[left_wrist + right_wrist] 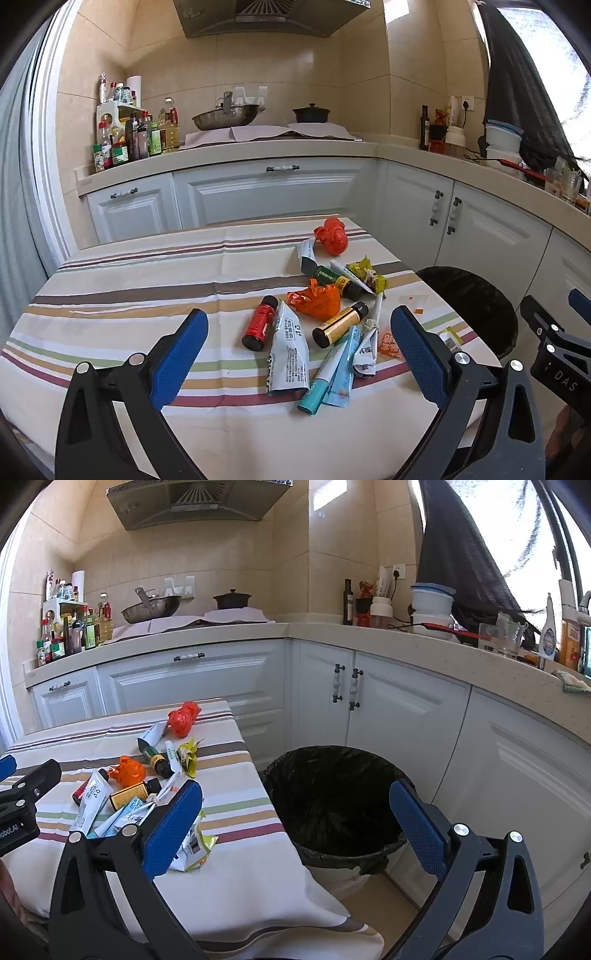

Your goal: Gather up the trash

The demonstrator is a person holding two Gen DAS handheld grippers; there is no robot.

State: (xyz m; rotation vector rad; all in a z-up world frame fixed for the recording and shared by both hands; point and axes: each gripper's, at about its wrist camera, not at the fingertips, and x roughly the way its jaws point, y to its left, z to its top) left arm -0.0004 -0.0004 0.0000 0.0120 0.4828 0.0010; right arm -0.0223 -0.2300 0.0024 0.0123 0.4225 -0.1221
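Note:
Trash lies scattered on the striped tablecloth (129, 280): a red bottle (259, 322), an amber bottle (340, 325), a dark green bottle (338, 282), crumpled orange wrap (317, 301), a red crumpled bag (332, 236), a grey sachet (288, 350), a teal tube (328, 373) and a yellow wrapper (367, 275). My left gripper (299, 350) hovers open above the near side of the pile, nothing between its blue pads. My right gripper (295, 823) is open too, spanning the table's right edge and the black-lined bin (332, 801). A green-white wrapper (195, 845) lies by its left finger.
White kitchen cabinets (388, 709) run behind the table and the bin. The counter carries a wok (225, 116), a black pot (311, 113), sauce bottles (136, 136), tubs and glasses (502, 635). The bin stands on the floor just right of the table.

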